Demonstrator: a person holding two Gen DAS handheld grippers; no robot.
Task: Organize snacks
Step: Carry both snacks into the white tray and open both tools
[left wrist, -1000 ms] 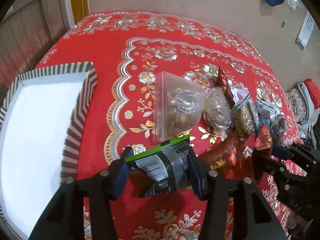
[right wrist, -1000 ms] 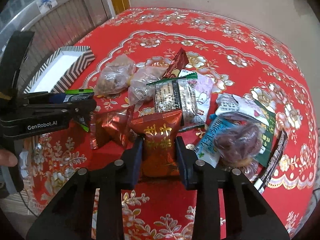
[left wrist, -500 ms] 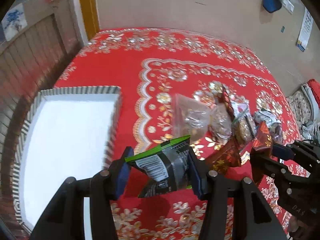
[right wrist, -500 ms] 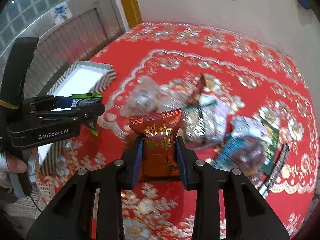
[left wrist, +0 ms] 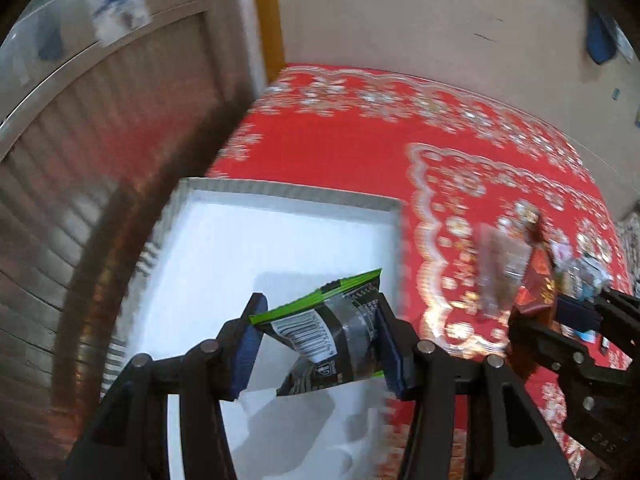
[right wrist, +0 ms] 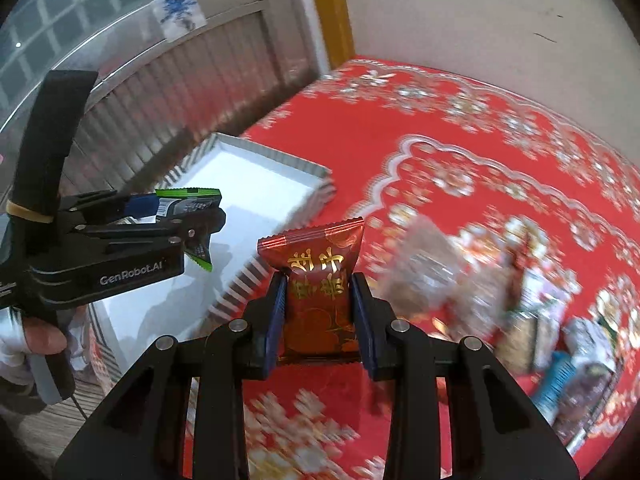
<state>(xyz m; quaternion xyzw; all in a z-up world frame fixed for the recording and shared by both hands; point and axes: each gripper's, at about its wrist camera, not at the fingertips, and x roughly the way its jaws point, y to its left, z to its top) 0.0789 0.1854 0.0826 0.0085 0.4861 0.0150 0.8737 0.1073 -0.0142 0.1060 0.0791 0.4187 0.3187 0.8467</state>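
My left gripper (left wrist: 318, 346) is shut on a black snack packet with a green edge (left wrist: 328, 336), held in the air over the white floor of the striped-rim tray (left wrist: 288, 196). From the right wrist view that same left gripper (right wrist: 200, 224) hangs above the tray (right wrist: 256, 164) with the packet (right wrist: 188, 200) pinched in it. My right gripper (right wrist: 318, 300) is shut on a red packet with gold characters (right wrist: 318, 276), upright and lifted, just right of the tray's near rim. The right gripper (left wrist: 560, 316) shows at the right edge of the left wrist view with the red packet (left wrist: 538, 280).
A pile of several snack bags (right wrist: 520, 300) lies blurred on the red flowered tablecloth (right wrist: 460, 148) to the right. A ribbed wall panel (right wrist: 192, 100) runs behind the tray on the left. A hand (right wrist: 40, 332) grips the left tool's handle.
Both grippers have lifted and swung left with their packets, away from the snack pile. The black packet now hangs over the tray; the red packet has left the table and nears the tray's rim.
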